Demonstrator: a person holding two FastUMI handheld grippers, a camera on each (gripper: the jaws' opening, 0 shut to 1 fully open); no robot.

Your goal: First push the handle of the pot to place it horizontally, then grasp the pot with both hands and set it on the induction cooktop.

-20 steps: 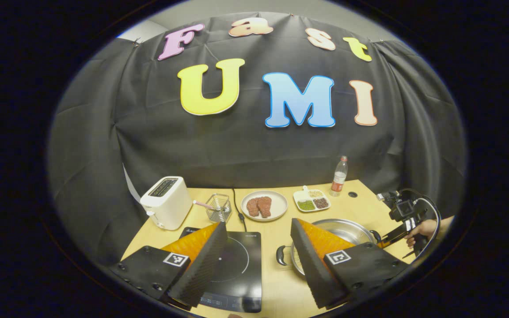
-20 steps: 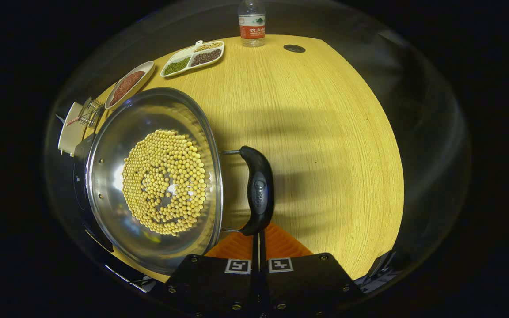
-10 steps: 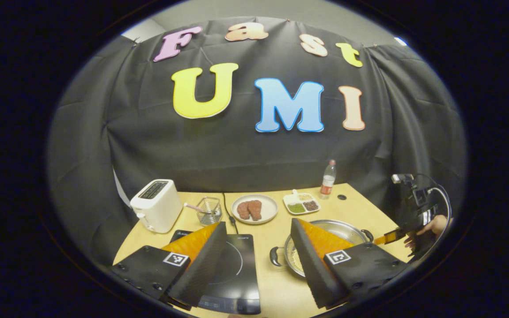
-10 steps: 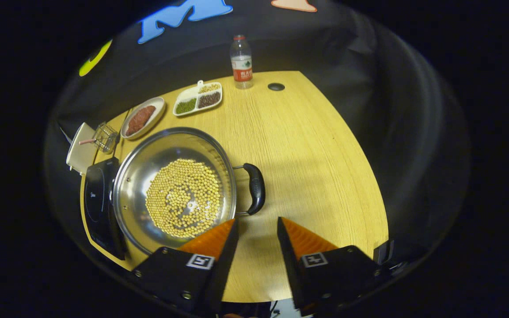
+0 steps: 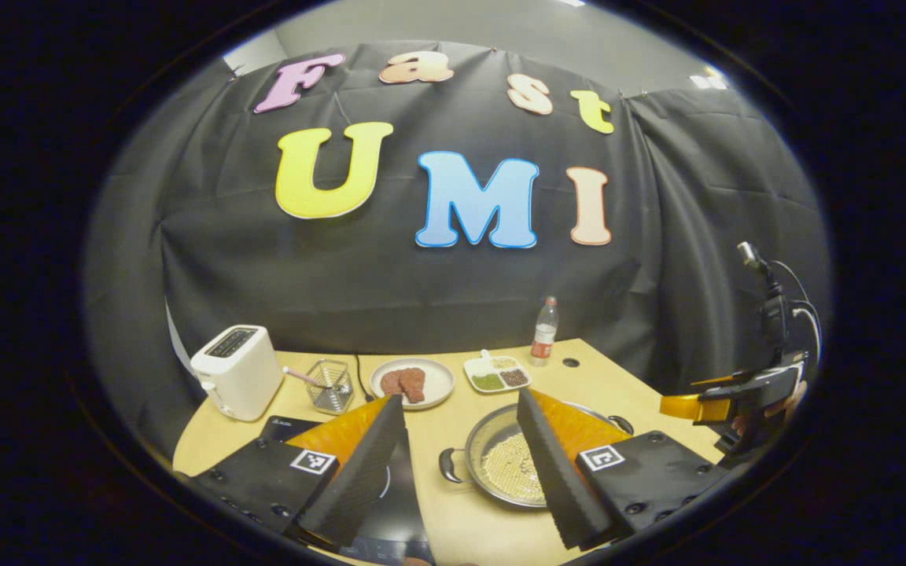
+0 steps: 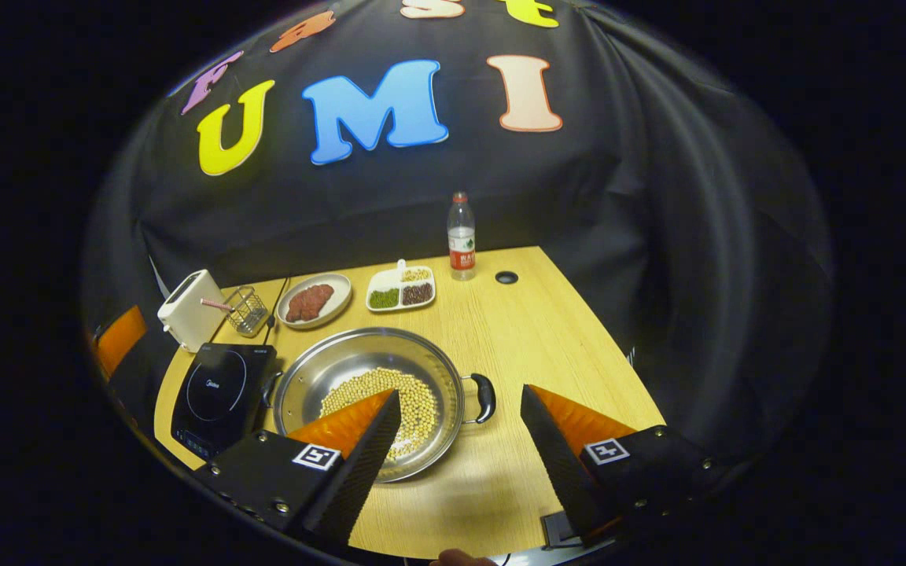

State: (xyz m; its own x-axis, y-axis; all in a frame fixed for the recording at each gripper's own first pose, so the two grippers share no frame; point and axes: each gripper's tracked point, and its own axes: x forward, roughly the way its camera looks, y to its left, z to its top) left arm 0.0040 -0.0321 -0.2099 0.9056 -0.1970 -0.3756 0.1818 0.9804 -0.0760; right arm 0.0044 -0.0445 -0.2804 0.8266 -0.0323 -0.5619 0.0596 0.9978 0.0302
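White toaster [image 6: 186, 310] stands at the far left of the wooden desk [image 6: 547, 330]. Near it lies the black induction cooktop [image 6: 221, 389]. Just right of the cooktop sits the shiny pot [image 6: 370, 393], full of little yellow beans, on the desk. Both grippers hang above the desk, left gripper [image 5: 457, 452] and right gripper [image 6: 457, 444], fingers wide apart and holding nothing.

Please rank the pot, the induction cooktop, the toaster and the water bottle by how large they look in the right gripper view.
Largest to smallest as they look:
1. pot
2. induction cooktop
3. toaster
4. water bottle
The toaster and bottle stand farther from the camera, so their true sizes may compare differently.
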